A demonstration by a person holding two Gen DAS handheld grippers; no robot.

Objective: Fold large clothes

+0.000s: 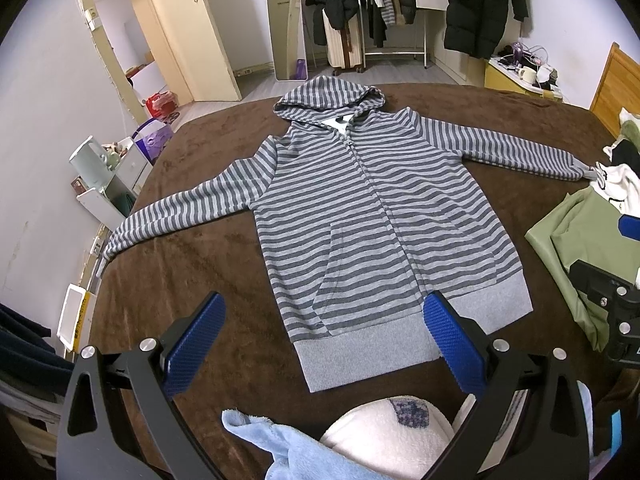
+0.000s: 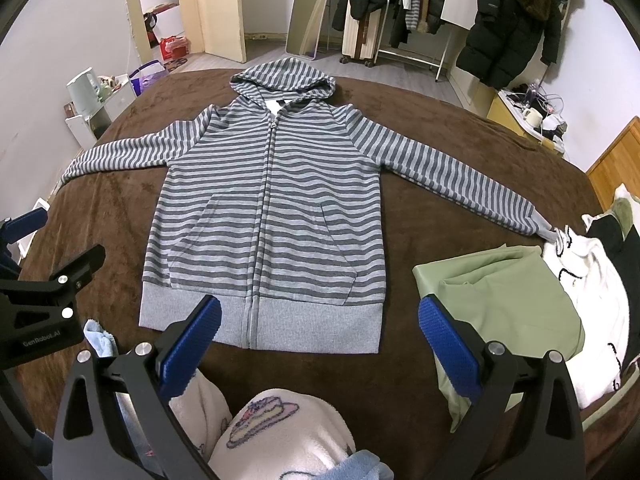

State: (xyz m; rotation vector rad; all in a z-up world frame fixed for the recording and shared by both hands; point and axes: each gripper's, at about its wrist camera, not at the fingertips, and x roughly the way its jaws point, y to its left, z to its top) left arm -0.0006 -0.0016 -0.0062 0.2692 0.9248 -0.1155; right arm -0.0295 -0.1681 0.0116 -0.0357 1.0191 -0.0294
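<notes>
- The striped zip hoodie point(image 2: 268, 200) lies flat and face up on the brown blanket point(image 2: 420, 128) ahead of both tongs, sleeves spread
- Left gripper point(image 1: 324, 344) and right gripper point(image 2: 320, 344) hang spread and empty near the ribbed hem
- Best begin with a sleeve: pinch its cuff, carry it across the chest, keeping the body flat

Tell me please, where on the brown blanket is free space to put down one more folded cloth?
The brown blanket is bare between the striped hoodie body and the green folded garment, below the hoodie's right sleeve. It is also bare under the other sleeve, toward the bed's left edge. The right edge is crowded: the white garment touches the cuff.
</notes>
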